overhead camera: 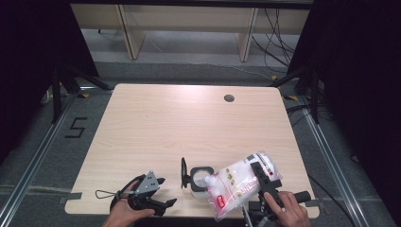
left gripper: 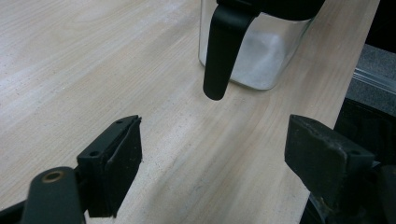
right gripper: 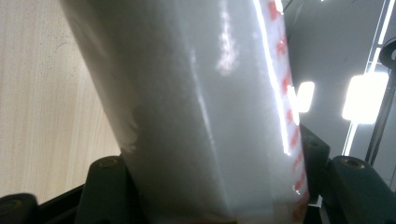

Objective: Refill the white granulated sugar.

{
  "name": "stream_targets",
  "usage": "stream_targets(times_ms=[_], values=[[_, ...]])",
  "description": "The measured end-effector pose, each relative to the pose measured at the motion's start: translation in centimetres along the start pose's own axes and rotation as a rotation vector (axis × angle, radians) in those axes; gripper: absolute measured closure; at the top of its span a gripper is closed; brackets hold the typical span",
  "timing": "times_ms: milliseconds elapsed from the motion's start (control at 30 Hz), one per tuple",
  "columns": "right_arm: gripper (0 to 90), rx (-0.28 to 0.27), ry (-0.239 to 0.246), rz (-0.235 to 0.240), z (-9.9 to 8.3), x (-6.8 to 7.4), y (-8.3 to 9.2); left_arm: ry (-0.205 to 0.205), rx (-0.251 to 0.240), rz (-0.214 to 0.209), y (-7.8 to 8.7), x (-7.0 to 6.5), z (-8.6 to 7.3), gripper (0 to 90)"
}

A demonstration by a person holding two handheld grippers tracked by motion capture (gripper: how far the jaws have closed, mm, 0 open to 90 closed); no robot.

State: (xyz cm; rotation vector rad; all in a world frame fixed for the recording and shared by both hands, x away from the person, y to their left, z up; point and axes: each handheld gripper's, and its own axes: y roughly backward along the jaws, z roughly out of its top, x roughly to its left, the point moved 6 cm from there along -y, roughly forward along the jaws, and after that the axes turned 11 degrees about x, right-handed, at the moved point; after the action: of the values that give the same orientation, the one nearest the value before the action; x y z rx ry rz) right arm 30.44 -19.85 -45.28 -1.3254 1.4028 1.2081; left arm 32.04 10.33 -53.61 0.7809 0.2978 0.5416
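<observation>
A clear square jar (overhead camera: 200,182) with a black rim and an upright black flip lid (overhead camera: 184,173) stands near the table's front edge. My right gripper (overhead camera: 265,182) is shut on a white plastic bag with red print (overhead camera: 239,184), which is tilted so its corner rests over the jar's mouth. In the right gripper view the bag (right gripper: 205,112) sits between both jaws. My left gripper (overhead camera: 161,189) rests open on the table left of the jar. In the left gripper view the jar (left gripper: 254,56) and its black lid handle (left gripper: 222,56) stand ahead of the open left gripper (left gripper: 215,158).
The light wooden table (overhead camera: 189,123) has a round cable hole (overhead camera: 229,98) at the back right. Dark curtains and stands flank the table, and wooden furniture stands beyond it. The table's front edge lies just under both hands.
</observation>
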Motion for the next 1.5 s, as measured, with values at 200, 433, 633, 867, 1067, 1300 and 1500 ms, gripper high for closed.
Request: stream_targets(times_ms=[200, 433, 633, 867, 1067, 1300, 1500], values=[[41.4, 0.010, -0.032, 0.012, -0.10, 0.32, 0.03, 0.009, 0.001, -0.001, -0.02, -0.04, -0.02, 18.6], [41.4, 0.005, -0.008, 0.006, -0.05, 0.09, 0.01, 0.013, 0.001, -0.002, -0.04, -0.07, -0.02, 18.6], [41.4, 0.009, -0.032, 0.012, -0.11, 0.23, 0.03, 0.014, 0.000, -0.003, -0.05, -0.08, -0.01, 18.6], [41.4, 0.010, -0.012, 0.012, -0.09, 0.15, 0.03, 0.012, 0.001, -0.002, -0.02, -0.05, -0.02, 18.6], [41.4, -0.018, 0.032, -0.020, 0.14, -0.39, -0.03, 0.012, 0.001, -0.002, -0.02, -0.06, -0.02, 18.6], [41.4, 0.002, -0.021, 0.000, -0.04, 0.16, 0.03, -0.019, 0.000, 0.003, 0.02, 0.11, 0.04, 18.6], [41.4, 0.001, -0.012, -0.005, -0.04, 0.03, 0.03, 0.011, 0.001, -0.002, -0.02, -0.06, -0.02, 18.6]])
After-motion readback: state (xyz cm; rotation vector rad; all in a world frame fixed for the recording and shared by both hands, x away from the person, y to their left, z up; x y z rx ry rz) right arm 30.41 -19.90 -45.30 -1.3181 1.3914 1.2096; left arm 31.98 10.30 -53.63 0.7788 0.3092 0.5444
